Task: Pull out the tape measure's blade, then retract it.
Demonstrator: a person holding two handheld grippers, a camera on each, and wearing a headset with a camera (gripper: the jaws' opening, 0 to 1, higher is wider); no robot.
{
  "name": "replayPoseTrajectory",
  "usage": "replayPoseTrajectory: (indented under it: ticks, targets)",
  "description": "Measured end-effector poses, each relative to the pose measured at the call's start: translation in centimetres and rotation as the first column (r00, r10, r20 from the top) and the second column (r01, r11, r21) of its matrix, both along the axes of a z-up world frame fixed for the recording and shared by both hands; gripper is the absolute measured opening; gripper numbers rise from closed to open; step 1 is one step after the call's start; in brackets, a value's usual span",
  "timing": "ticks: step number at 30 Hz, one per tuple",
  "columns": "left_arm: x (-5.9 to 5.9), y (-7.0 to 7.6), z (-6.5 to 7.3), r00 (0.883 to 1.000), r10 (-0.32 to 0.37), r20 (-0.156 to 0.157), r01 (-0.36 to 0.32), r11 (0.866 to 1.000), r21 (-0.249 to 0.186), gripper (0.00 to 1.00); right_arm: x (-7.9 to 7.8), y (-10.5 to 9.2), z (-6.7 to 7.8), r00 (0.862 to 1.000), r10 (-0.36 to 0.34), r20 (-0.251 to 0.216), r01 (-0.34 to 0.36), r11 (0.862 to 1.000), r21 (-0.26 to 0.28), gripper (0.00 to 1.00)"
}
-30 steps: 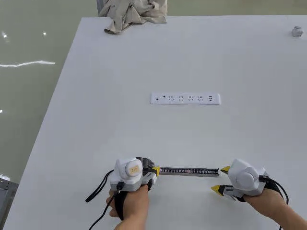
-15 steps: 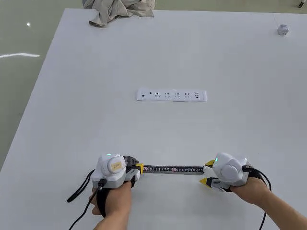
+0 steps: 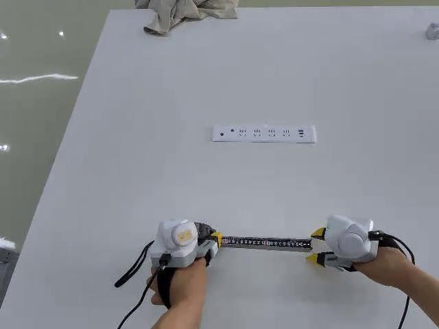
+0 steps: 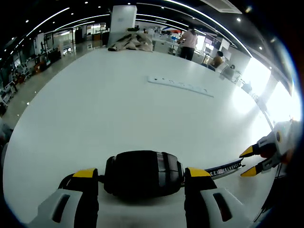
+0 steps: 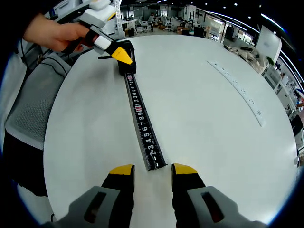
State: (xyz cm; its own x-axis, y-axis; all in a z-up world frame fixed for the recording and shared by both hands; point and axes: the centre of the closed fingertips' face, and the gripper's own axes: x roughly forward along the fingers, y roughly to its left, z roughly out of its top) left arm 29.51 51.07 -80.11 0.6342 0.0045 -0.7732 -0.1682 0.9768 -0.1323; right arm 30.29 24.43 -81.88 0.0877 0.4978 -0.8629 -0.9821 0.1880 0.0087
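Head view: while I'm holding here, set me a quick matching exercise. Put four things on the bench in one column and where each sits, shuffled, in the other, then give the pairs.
Things
1. tape measure case
2. blade
3. power strip
4. cloth

Places
A. crumpled at the far edge of the table
B. clamped between the jaws of the left gripper
C. flat on the table, its free end at the open jaws of the right gripper
D. mid-table, beyond the blade

Pairs: 1-B, 2-C, 3-D, 4-A
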Motion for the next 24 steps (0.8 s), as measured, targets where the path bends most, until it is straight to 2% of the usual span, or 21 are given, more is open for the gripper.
replayPoseTrajectory:
  ticks: [10, 18, 24]
  targets:
    - [0.11, -0.04, -0.23, 1.000, 0.006, -0.003, -0.006, 1.000, -0.004, 0.70, 0.09, 0.42, -0.66, 0.997, 0.081, -0.020, -0.081, 0.997, -0.007, 0.30]
    - [0.17, -0.29, -0.21, 1.000, 0.006, -0.005, -0.006, 1.000, -0.006, 0.69, 0.49, 0.44, -0.60, 0.993, 0.111, -0.035, -0.111, 0.994, -0.006, 0.26]
    - [0.25, -0.39, -0.26, 1.000, 0.006, -0.005, -0.006, 1.000, -0.005, 0.68, 0.66, 0.37, -0.87, 0.990, 0.143, -0.011, -0.143, 0.989, -0.021, 0.23]
